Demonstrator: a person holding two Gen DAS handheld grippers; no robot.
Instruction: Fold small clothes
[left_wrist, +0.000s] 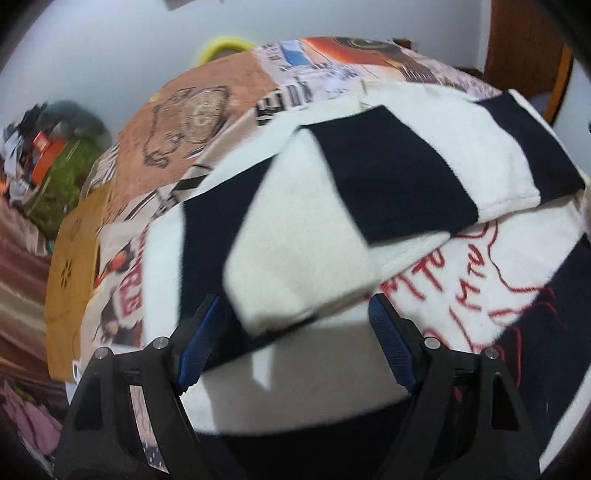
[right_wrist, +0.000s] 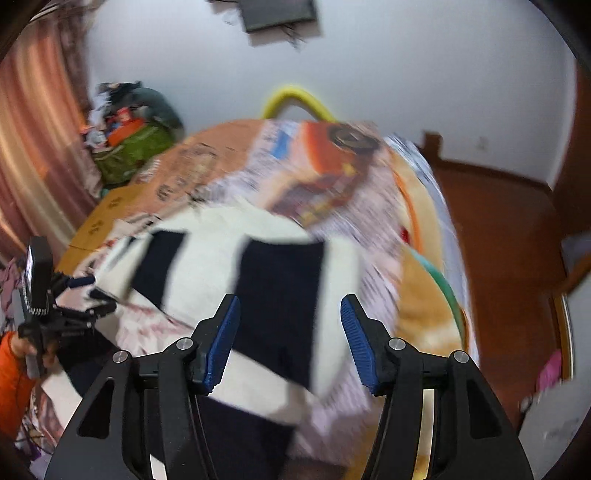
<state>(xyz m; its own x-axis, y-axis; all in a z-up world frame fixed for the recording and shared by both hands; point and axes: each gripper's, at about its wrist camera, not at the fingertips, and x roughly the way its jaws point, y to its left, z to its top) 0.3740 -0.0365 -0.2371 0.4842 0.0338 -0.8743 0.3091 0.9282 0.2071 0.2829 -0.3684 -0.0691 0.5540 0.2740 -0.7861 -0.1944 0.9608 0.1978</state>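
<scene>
While the printed bedspread (left_wrist: 207, 110) fills most of your view, the black-and-white striped garment (left_wrist: 332, 192) lies spread on it, a sleeve folded across its body. Your left gripper (left_wrist: 295, 325) hangs over that sleeve, jaws wide, holding nothing. Your right gripper (right_wrist: 290, 336) stands parted above the cloth, empty.
</scene>
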